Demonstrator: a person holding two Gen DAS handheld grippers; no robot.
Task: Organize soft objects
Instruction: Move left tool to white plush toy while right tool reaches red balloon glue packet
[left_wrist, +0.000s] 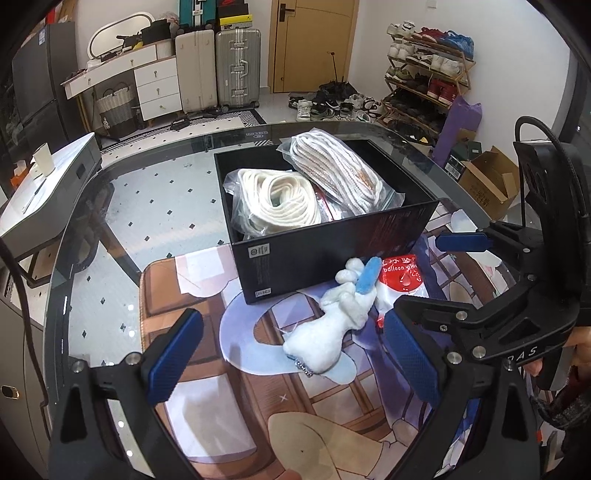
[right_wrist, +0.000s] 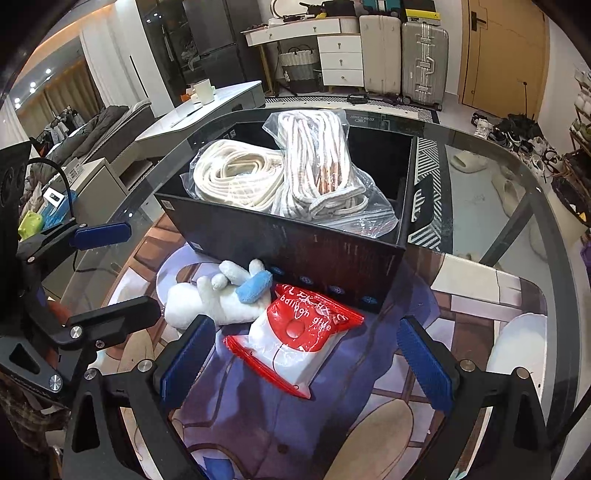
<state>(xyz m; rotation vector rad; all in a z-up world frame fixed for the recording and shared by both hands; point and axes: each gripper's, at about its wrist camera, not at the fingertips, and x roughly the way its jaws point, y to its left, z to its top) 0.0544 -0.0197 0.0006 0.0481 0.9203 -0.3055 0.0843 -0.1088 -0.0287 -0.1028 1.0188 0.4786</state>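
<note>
A black box (left_wrist: 332, 254) (right_wrist: 295, 251) stands on the glass table and holds a bagged cream rope (left_wrist: 277, 199) (right_wrist: 232, 173) and a bagged striped rope (left_wrist: 332, 170) (right_wrist: 317, 158). A white plush toy with a blue part (left_wrist: 332, 325) (right_wrist: 218, 299) lies on the mat in front of the box. A red and white balloon glue packet (left_wrist: 400, 284) (right_wrist: 295, 343) lies beside it. My left gripper (left_wrist: 295, 354) is open, just before the plush. My right gripper (right_wrist: 306, 365) is open around the packet; it also shows in the left wrist view (left_wrist: 428, 280).
A printed mat (left_wrist: 229, 398) (right_wrist: 369, 435) covers the near part of the round glass table (left_wrist: 147, 206) (right_wrist: 498, 206). A grey side table (left_wrist: 48, 184) stands at the left. Suitcases, a dresser and a shoe rack stand at the far wall.
</note>
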